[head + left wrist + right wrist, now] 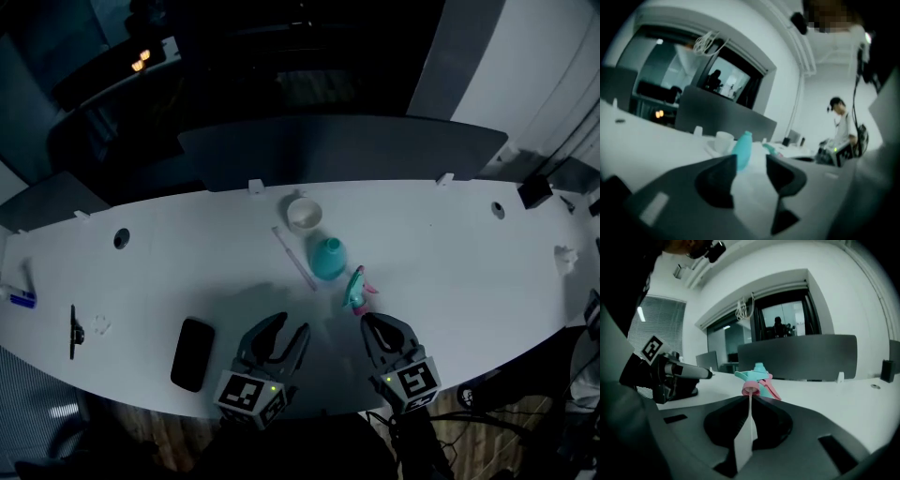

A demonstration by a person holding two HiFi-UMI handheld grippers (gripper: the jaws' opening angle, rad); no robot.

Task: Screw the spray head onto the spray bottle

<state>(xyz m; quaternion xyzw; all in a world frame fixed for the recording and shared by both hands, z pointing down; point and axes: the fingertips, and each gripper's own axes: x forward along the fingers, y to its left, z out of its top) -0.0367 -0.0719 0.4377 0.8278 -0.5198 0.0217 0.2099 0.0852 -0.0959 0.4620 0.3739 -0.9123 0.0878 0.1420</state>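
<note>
A teal spray bottle [327, 258] stands without its head at the middle of the white table [450, 253]. The teal and pink spray head [356, 289] lies just right of it, nearer to me. My right gripper [367, 322] sits directly behind the head. In the right gripper view the jaws [750, 401] are shut, and a thin white tube from the head's pink collar [750, 389] runs down between them. My left gripper [284, 331] is open and holds nothing. The bottle [742, 149] and the spray head [771, 149] show beyond its jaws [751, 161].
Behind the bottle stands a white cup [304, 215], with a thin white stick [294, 258] lying left of the bottle. A black phone [193, 353] lies near the front edge at the left. A person [841, 124] stands beyond the table's right end.
</note>
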